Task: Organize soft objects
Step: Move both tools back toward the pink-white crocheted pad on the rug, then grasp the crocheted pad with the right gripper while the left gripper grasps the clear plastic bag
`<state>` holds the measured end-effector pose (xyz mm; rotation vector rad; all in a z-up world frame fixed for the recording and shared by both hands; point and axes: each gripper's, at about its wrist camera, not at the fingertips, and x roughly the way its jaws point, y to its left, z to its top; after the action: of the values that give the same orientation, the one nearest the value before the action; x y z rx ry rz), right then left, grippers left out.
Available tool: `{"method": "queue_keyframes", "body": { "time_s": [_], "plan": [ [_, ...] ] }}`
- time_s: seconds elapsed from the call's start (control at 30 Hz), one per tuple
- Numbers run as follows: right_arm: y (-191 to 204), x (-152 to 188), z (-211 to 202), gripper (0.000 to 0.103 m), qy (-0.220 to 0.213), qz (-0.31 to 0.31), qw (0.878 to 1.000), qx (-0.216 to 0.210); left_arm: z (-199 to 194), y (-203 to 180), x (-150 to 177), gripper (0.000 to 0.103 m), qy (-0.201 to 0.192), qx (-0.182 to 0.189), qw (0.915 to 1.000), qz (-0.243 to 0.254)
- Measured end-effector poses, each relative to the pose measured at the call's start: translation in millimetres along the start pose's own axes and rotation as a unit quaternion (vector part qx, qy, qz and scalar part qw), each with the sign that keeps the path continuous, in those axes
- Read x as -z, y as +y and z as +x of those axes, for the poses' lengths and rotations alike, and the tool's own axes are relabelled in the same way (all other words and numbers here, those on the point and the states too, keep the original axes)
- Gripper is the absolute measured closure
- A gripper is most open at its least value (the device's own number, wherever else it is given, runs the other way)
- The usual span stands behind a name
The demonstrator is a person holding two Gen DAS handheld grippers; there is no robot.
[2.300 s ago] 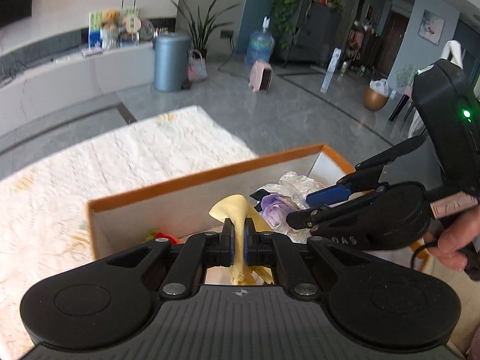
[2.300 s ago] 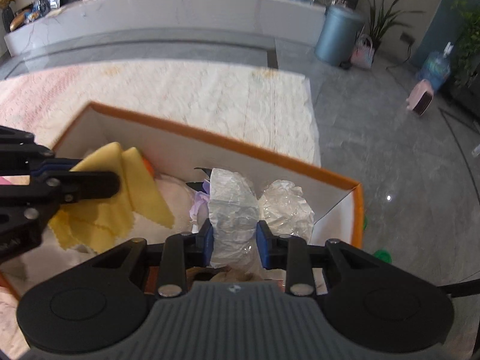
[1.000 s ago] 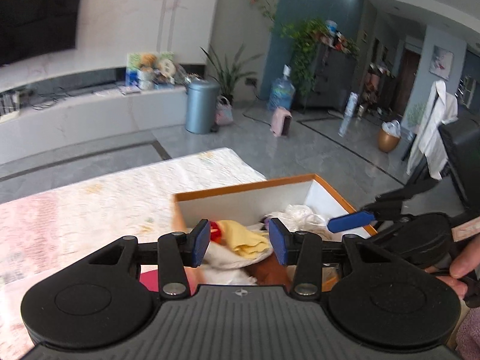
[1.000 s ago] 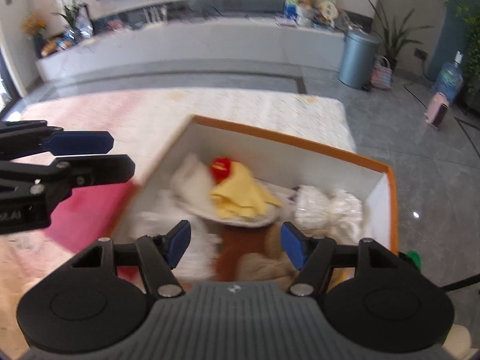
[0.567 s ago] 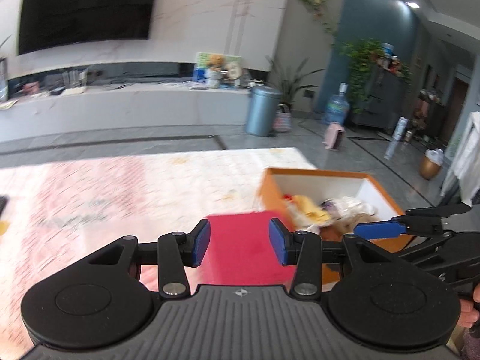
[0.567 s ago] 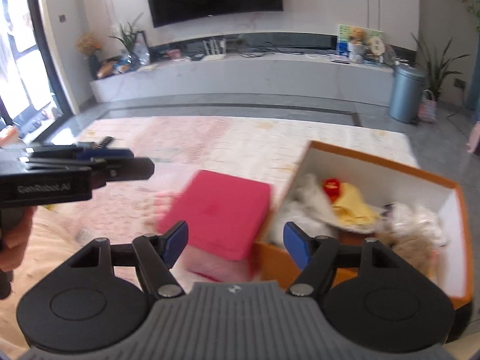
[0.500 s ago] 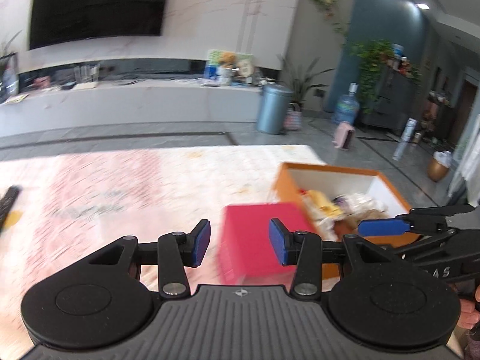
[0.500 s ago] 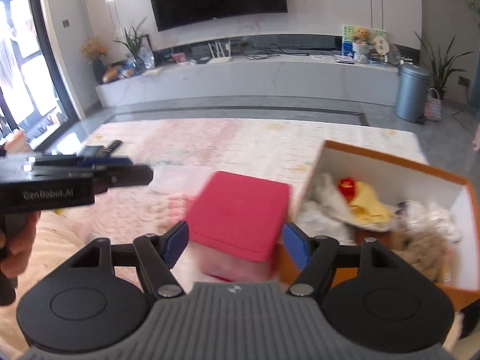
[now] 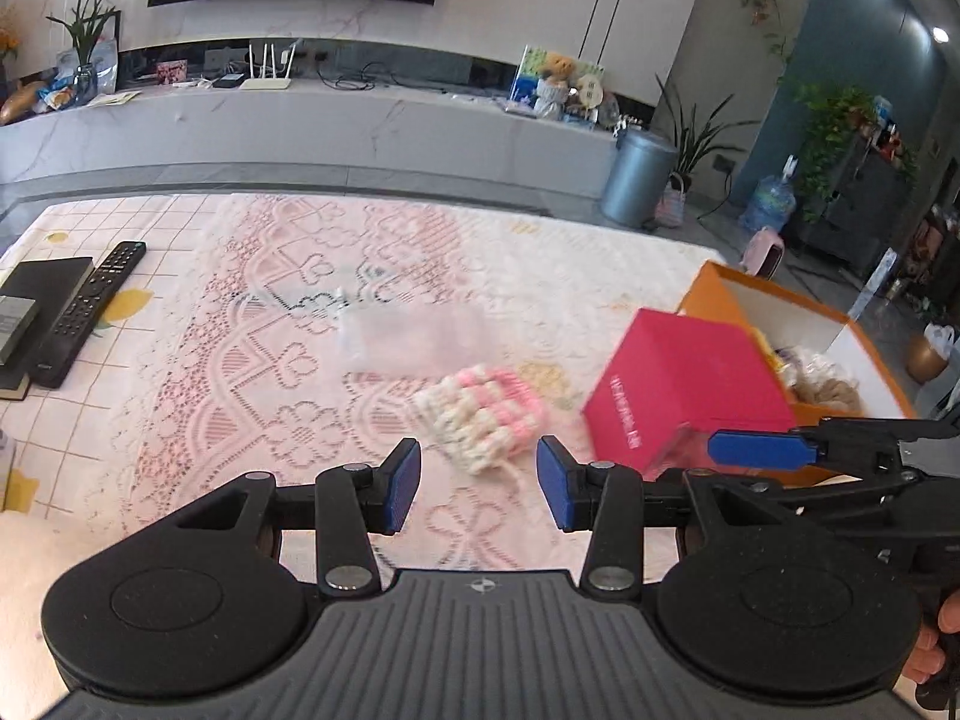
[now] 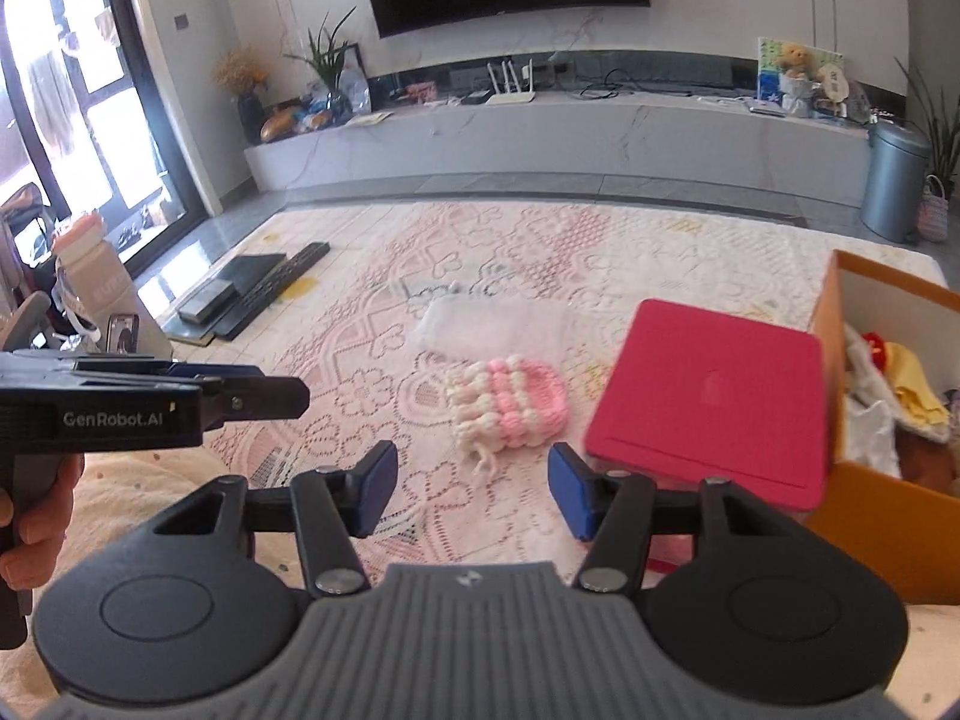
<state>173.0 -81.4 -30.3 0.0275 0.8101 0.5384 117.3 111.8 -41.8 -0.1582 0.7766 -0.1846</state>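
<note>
left gripper (image 9: 478,492): empty, its jaws standing apart with only the lace cloth between the blue pads; it points down over the table's near edge.
right gripper (image 10: 473,491): its jaws are closing, with nothing between them; no pad touches any object. A hand (image 10: 30,519) at the left edge of this view holds the other tool's grip.
knitted pouch (image 9: 482,414): the nearest soft thing, pink and cream, lying flat on the tablecloth (image 9: 282,360) just beyond both pairs of fingertips and roughly centred ahead of each; apart from both, not touched.
pouch handling: judged light, limp and squashy, not fragile and not slippery; chunky yarn should give the pads good bite. A pinch across the thick bobbled body looks safer than taking the loose tassel at its near corner, which might let it dangle.
clear bag (image 9: 414,333): thin, filmy, lying flat just behind the pouch; likely slick and hard to lift off the cloth, so an edge or wrinkle seems the place to nip it.
red box (image 9: 684,387): to the right of the pouch, near it, tilted against the orange box; stiff, not a soft item.
orange box (image 10: 888,510): farther right, open, with yellow and white soft pieces already inside; probably where the pouch belongs.
remote (image 9: 90,309): far left, well apart from the work.
</note>
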Motion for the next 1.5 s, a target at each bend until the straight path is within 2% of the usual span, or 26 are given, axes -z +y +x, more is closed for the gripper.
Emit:
{"method": "queue_keyframes", "body": {
  "time_s": [0.2,0.4,0.5,0.67,0.97,1.07,1.17,1.27,1.3,1.5],
  "plan": [
    [15.8,-1.7,55.4,0.047,0.022,-0.032,0.999,0.006,27.3,18.0,6.4,0.057,0.016,-0.018,0.9996,0.012],
    [23.5,-12.5,112.6,0.047,0.046,-0.056,0.997,0.022,48.5,44.3,-1.4,0.057,0.031,-0.018,0.9990,-0.027],
    [28.0,-13.8,136.8,0.046,0.051,-0.066,0.996,0.041,58.9,56.7,-1.4,0.057,0.033,-0.014,0.9972,-0.066],
    [26.6,-13.8,160.2,0.040,0.044,-0.062,0.994,0.079,69.8,66.8,-0.9,0.057,0.037,-0.003,0.9943,-0.100],
    [24.5,-21.9,191.2,0.036,0.042,-0.090,0.988,0.115,82.3,78.0,2.5,0.057,0.033,0.013,0.9904,-0.133],
    [19.5,-20.9,197.8,0.040,0.046,-0.090,0.986,0.129,84.0,78.2,0.5,0.057,0.028,0.016,0.9908,-0.131],
    [15.5,-22.7,198.5,0.050,0.048,-0.086,0.987,0.130,90.4,79.4,-5.9,0.057,0.026,0.014,0.9916,-0.126],
    [16.1,-26.3,191.7,0.066,0.044,-0.081,0.988,0.125,98.3,78.7,-15.1,0.057,0.015,0.006,0.9937,-0.111],
    [17.7,-27.3,187.9,0.075,0.038,-0.084,0.989,0.120,101.1,78.6,-18.3,0.056,0.009,0.006,0.9942,-0.107],
    [25.3,-36.9,160.3,0.079,-0.028,-0.092,0.986,0.133,121.6,82.7,-28.2,0.043,-0.023,-0.013,0.9956,-0.090]
  ]
}}
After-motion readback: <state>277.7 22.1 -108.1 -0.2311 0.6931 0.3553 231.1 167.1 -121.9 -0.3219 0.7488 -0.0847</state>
